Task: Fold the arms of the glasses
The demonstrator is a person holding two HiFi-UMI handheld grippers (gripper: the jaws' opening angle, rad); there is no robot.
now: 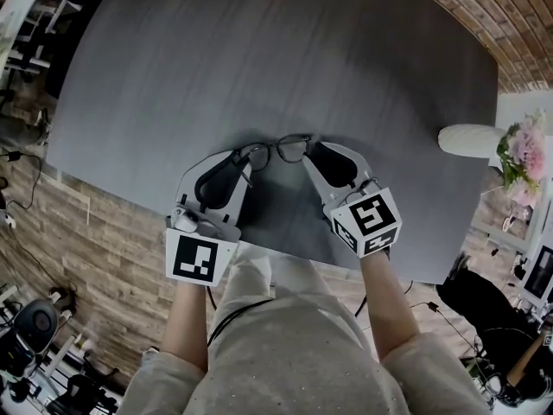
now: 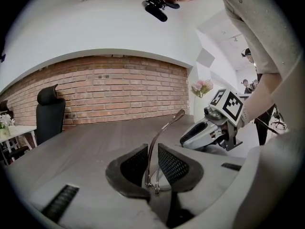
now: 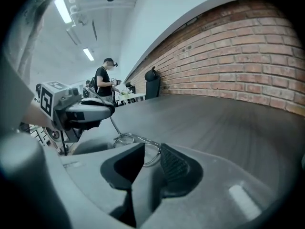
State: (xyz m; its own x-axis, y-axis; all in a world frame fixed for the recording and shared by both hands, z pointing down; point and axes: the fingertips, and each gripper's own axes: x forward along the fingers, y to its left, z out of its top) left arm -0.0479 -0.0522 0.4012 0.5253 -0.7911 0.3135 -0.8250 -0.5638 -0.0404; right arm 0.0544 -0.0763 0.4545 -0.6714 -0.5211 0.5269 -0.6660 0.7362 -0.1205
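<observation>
Head view: glasses [image 1: 281,150] are seen low over the grey worktop [image 1: 285,59], near its close edge, with the frame front running left-right between both tongs. Left tongs [image 1: 242,164] are set at the frame's left end, right tongs [image 1: 313,154] at its right end. Contact with the worktop can't be told. Left gripper view: left tongs [image 2: 152,163] are clamped on the glasses [image 2: 159,142] near a frame end. One thin arm is seen rising from between the pads, its tip angled towards the right tongs [image 2: 190,137], just beside them. Right gripper view: right tongs [image 3: 152,159] are held apart, with nothing pinched. The lens rim of the glasses [image 3: 136,142] lies just ahead of the tips, partly between them. The raised arm is judged nearer the free right tongs, so the fold is probably theirs, swung in along the frame.
</observation>
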